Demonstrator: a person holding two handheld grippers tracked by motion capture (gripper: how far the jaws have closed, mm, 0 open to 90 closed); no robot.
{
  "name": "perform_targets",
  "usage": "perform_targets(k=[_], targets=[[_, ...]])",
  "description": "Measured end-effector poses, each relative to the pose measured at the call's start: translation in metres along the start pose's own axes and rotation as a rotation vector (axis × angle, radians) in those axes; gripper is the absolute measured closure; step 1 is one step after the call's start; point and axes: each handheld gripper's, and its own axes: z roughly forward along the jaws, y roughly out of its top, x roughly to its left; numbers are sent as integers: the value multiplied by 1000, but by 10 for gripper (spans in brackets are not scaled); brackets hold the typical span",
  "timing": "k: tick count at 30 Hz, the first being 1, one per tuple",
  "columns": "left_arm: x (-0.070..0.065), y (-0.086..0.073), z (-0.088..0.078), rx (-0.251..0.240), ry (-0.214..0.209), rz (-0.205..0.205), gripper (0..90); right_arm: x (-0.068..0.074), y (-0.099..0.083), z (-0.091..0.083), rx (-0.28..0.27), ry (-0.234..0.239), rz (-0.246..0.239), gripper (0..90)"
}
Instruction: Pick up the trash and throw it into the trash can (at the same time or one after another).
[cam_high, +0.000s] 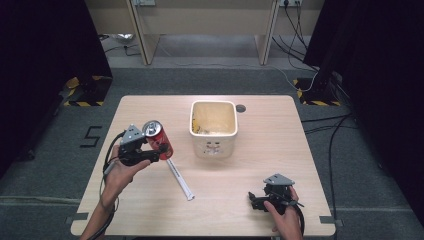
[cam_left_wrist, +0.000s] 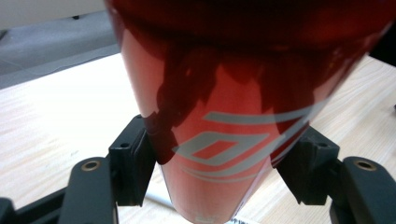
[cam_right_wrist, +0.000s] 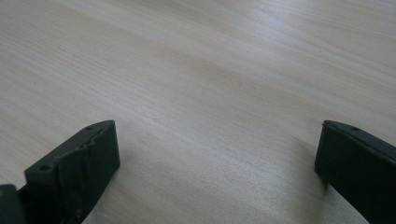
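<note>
Nearest the lens, a glossy red soda can (cam_left_wrist: 233, 116), a smooth metal cylinder with silver stripes, sits clamped between the black pads of the left gripper (cam_high: 150, 152) at nine o'clock on the pale wood-grain table (cam_high: 260, 165). At twelve o'clock stands a cream, square-mouthed plastic bin (cam_high: 213, 127). A thin white stick (cam_high: 180, 179) lies centrally. At five o'clock, the right gripper (cam_right_wrist: 215, 172) holds its jaws apart over bare wood.

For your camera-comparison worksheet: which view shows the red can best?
The high view: the whole red can shows, tilted, in the left gripper. The left gripper view gives a close crop of its side; the right gripper view looks at the table.
</note>
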Motion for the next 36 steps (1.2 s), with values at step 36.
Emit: perform_targets(k=[36], targets=[[-5, 55, 19, 8, -52, 37, 340, 0, 0, 0, 0, 2, -1, 3]])
